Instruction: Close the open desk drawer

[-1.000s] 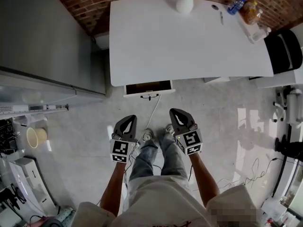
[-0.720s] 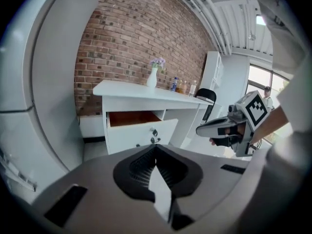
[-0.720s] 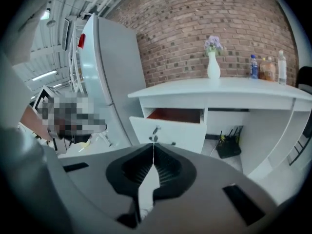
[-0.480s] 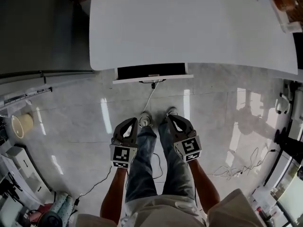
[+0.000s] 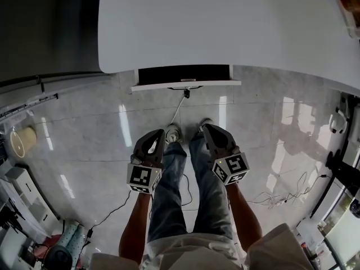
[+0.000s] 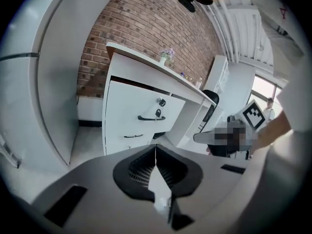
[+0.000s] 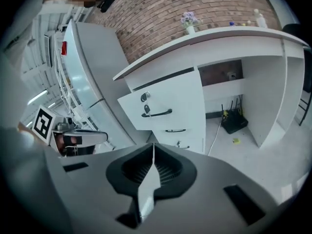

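The drawer (image 5: 184, 75) stands open under the counter (image 5: 225, 21); before it, the left gripper (image 5: 158, 134) and right gripper (image 5: 207, 128) have jaws closed, empty.

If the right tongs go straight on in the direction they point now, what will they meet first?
Most likely the white front of the open drawer, near its dark handle, which sits just above the closed right tongs in their own view. Nothing stands between, though depth is hard to judge.

Bright daylight, floor glare, fisheye edges
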A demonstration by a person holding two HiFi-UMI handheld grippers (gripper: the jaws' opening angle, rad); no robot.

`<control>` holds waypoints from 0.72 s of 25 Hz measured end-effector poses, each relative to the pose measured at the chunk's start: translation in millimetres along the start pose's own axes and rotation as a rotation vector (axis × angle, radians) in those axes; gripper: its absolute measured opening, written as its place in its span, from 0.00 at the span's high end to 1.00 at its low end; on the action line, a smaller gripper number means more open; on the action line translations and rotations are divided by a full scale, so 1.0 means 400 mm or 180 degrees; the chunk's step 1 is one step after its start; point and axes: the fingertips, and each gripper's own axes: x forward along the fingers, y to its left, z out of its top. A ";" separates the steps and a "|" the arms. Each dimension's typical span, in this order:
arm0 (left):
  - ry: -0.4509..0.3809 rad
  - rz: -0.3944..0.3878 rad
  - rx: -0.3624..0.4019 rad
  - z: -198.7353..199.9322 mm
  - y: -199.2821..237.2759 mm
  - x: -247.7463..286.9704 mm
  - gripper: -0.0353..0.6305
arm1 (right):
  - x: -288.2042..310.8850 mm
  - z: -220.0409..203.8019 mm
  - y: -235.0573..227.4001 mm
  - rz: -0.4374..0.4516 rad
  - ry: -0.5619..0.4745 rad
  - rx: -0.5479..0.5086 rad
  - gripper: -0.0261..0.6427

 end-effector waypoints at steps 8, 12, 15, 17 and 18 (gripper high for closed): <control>-0.0175 -0.0015 -0.0413 0.023 0.041 0.076 0.79 | 0.051 0.038 -0.018 0.0117 -0.0149 0.0089 0.72; -0.0622 -0.0293 -0.1778 0.027 0.089 0.101 0.78 | 0.075 0.059 -0.042 0.0485 -0.0457 0.1410 0.72; -0.0767 -0.0383 -0.2254 0.031 0.123 0.147 0.76 | 0.106 0.065 -0.082 0.0715 -0.0756 0.2227 0.72; -0.0771 -0.0420 -0.2294 0.032 0.135 0.187 0.76 | 0.135 0.060 -0.114 0.0752 -0.0829 0.2390 0.72; -0.0763 -0.0421 -0.2255 0.036 0.141 0.204 0.76 | 0.150 0.057 -0.127 0.0737 -0.0815 0.2388 0.72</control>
